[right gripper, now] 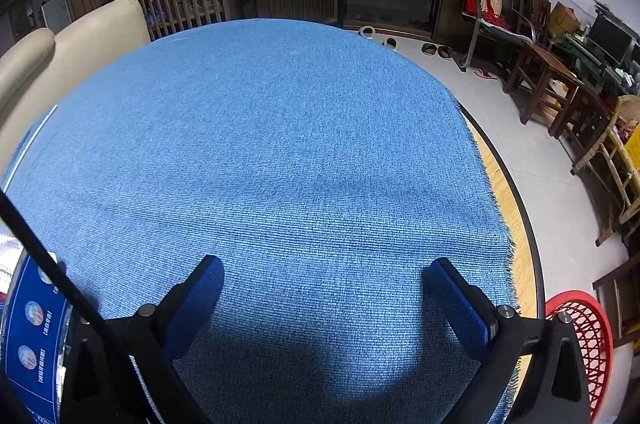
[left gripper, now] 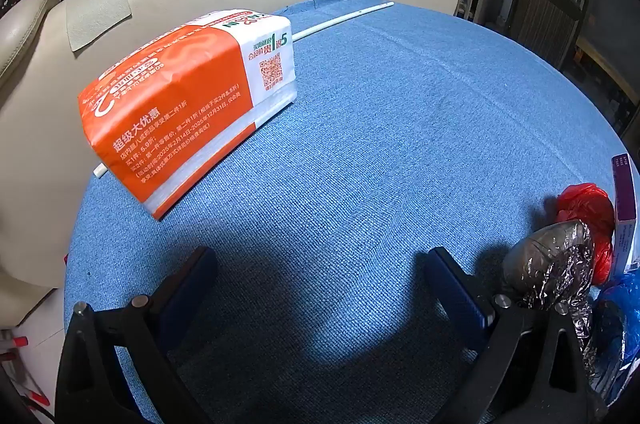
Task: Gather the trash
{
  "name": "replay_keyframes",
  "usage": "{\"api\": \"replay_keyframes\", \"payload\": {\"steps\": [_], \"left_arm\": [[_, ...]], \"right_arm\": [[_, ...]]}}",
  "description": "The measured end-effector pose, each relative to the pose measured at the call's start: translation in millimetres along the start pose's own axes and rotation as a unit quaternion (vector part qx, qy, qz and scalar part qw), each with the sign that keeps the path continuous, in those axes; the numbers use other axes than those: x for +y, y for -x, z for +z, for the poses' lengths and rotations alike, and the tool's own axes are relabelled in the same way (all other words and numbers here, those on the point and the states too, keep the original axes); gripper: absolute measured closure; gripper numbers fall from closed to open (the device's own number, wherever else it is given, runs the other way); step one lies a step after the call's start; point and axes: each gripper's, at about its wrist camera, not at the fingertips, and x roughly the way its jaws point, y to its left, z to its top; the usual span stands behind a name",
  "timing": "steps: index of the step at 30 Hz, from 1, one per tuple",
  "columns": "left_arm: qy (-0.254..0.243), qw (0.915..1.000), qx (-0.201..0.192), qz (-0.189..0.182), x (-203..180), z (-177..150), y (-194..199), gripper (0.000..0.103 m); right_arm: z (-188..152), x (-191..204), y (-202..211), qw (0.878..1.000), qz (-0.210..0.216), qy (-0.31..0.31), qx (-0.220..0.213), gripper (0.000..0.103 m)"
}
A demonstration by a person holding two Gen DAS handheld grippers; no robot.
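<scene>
Progress: pretty much nothing collected yet, judging by how things lie.
Landmark: blue cloth (left gripper: 380,144) – everything below is placed against it.
Left gripper (left gripper: 320,284): fingers spread wide, nothing gripped, held over the near part of the cloth.
Right gripper (right gripper: 324,292): same deal – released, empty, only bare cloth between the fingers.
Trash left: foil wad (left gripper: 556,264), red bag (left gripper: 588,212) and blue bag (left gripper: 624,304), bunched at the cloth's near right edge.
Also on the cloth: orange pack (left gripper: 180,104) at the far left, white stick (left gripper: 344,18) running under it; whether these count as trash can't be told.
Basket (right gripper: 588,336): red, off the cloth's right edge, down on the floor – probably where the trash is meant to go.
</scene>
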Motion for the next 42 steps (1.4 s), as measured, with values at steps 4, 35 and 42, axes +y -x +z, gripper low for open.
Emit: {"api": "replay_keyframes", "payload": {"steps": [4,35,42], "left_arm": [[0.0,1.0,0.0,-0.001,0,0,0,0.0],[-0.087,0.988,-0.078,-0.102,-15,-86,183,0.0],[-0.091,0.9856,-0.079,-0.119,-14,-105,205,0.0]], "right_arm": [[0,0,0,1.0,0.0,0.0,0.0,0.0],[-110,-32,210,0.98,0.163,0.046,-0.104,0.0],[-147,-36,240,0.976,0.184,0.039,-0.112,0.0]]}}
